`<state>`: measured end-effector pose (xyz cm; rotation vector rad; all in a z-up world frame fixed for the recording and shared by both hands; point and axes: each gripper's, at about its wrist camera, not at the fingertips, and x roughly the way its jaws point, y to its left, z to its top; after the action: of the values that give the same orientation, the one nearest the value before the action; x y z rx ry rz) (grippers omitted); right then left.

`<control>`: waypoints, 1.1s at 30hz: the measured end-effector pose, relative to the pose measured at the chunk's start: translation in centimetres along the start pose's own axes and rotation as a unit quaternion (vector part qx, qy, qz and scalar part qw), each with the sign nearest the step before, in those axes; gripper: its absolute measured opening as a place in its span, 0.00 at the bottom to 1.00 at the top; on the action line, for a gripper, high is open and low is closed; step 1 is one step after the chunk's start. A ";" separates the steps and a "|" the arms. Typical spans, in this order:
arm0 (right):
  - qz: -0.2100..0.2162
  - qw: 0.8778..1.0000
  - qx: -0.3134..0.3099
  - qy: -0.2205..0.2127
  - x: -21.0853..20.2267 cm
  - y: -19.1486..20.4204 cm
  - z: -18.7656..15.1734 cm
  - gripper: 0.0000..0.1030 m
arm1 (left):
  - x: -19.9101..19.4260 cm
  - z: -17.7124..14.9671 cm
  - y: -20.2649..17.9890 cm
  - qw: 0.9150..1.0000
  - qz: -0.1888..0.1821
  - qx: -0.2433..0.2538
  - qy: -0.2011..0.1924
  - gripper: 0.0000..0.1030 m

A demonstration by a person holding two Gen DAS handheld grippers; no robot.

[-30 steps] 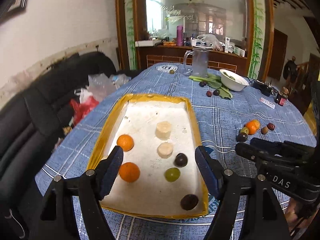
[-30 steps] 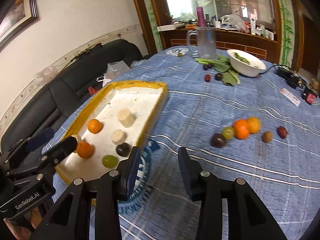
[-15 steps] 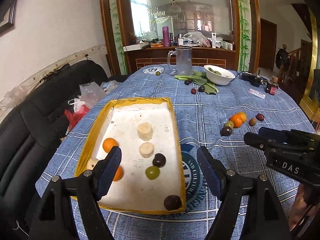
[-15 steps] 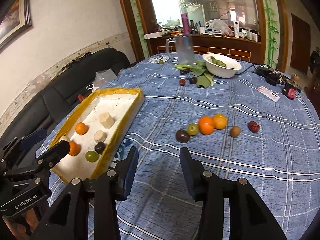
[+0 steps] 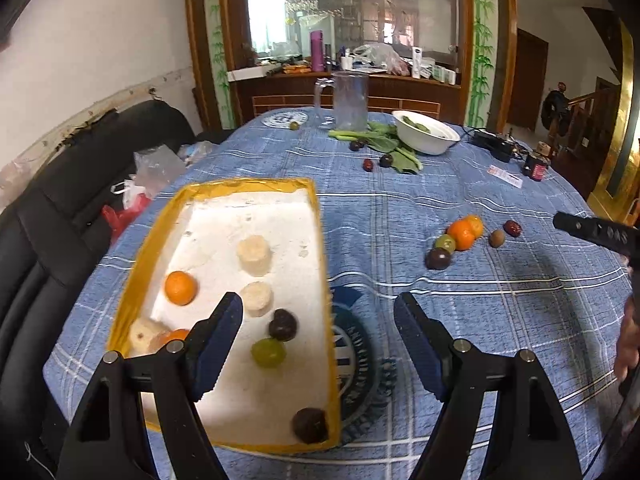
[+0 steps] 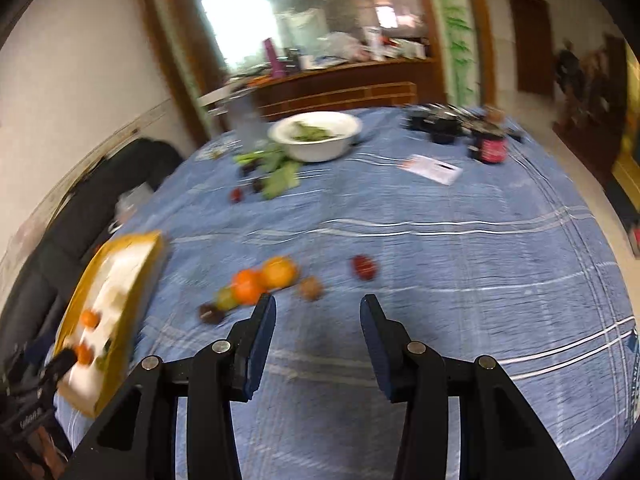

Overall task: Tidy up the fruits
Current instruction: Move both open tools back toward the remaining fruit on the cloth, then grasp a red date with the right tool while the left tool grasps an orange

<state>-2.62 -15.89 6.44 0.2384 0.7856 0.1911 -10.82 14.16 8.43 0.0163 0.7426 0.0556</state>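
Blurred orange fruit (image 6: 262, 278) sits loose on the blue cloth (image 6: 440, 248) ahead of my right gripper (image 6: 318, 320), jaws apart, empty; my left gripper (image 5: 318, 326), apart too, half hides an orange (image 5: 172, 336) in the yellow-rimmed tray (image 5: 324, 264); "DAS" barely legible.

A clear jug (image 5: 349, 100) stands at the counter's (image 5: 500, 300) far end. Just right, a white bowl (image 5: 426, 138) holds greens. A black sofa (image 5: 48, 216) lies left.

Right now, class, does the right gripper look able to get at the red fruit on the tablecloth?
Probably yes: the right gripper is open and empty, and only bare tablecloth lies between it and the red fruit.
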 end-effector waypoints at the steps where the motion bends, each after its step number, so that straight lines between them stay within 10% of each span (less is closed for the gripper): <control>1: -0.002 1.000 0.008 0.002 0.4 -0.7 0.5 0.46 | 0.3 0.2 -0.4 1.000 -0.007 0.003 0.003 0.75; 15: -0.050 0.997 -0.023 0.058 9.9 -1.1 1.6 0.45 | 3.6 2.1 -4.9 0.997 -0.052 0.037 0.034 0.75; 19: -0.053 0.996 -0.044 0.055 10.4 -0.7 1.4 0.45 | 5.3 3.1 -6.3 0.996 -0.072 0.040 0.045 0.75; 22: -0.054 0.996 -0.051 0.053 10.5 -0.6 1.4 0.26 | 6.8 4.2 -8.5 0.993 -0.086 0.057 0.049 0.75; 33: -0.010 0.999 0.011 0.041 8.0 -3.3 2.4 0.26 | 12.5 6.2 -15.0 0.981 -0.091 0.166 0.051 0.75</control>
<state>4.94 -17.35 1.78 0.2452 0.8721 0.1738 3.24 -0.05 3.97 0.2655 0.8457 -0.2450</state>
